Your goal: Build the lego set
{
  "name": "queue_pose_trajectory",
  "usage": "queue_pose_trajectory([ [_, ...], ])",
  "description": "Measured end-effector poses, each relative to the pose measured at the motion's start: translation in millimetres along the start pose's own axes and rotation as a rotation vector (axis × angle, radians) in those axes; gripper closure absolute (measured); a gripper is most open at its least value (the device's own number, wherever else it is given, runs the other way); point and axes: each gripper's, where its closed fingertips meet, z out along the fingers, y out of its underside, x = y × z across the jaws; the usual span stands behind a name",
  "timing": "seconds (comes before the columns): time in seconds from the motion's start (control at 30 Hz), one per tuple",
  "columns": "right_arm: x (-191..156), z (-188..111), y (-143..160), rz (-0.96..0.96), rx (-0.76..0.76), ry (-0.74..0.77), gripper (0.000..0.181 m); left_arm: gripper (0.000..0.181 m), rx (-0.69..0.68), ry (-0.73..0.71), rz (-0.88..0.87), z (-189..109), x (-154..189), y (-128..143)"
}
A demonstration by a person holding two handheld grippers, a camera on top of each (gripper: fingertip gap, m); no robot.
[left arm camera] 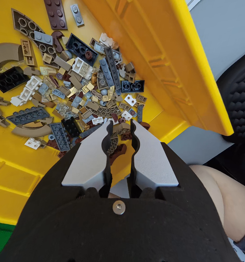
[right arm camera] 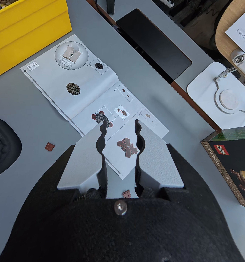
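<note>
In the left wrist view a yellow tray (left arm camera: 147,42) holds a heap of loose lego pieces (left arm camera: 79,87) in tan, grey, black, white and brown. My left gripper (left arm camera: 121,121) is open and empty, its tips low over the near edge of the heap, above tan and brown pieces (left arm camera: 123,129). In the right wrist view my right gripper (right arm camera: 119,121) is open and empty above the open instruction booklet (right arm camera: 79,87) on the grey table. One small brown piece (right arm camera: 49,146) lies left of the gripper and another (right arm camera: 126,194) lies under it.
The yellow tray (right arm camera: 26,28) stands at the back left of the table. A lego box (right arm camera: 232,170) stands at the right. A black tablet (right arm camera: 151,42) and a white stand (right arm camera: 212,87) lie behind the booklet. A dark padded object (right arm camera: 2,146) is at the left.
</note>
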Motion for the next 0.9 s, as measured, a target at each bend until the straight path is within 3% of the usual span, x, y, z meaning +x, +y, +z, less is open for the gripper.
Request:
queue_pose_trajectory([
  [0.13,13.5,-9.9,-0.4,0.031,0.028,0.018,0.14,0.158,-0.011,-0.039,-0.004,1.7,-3.5,-8.0],
  [0.33,26.4,-18.6,3.3,0.055,0.037,0.043,0.141,0.165,-0.103,-0.049,-0.041,10.3,-7.5,2.9],
  [0.9,24.3,-21.3,3.7,0.037,0.032,0.041,0.141,0.176,-0.166,-0.062,-0.001,13.6,-6.5,8.4],
])
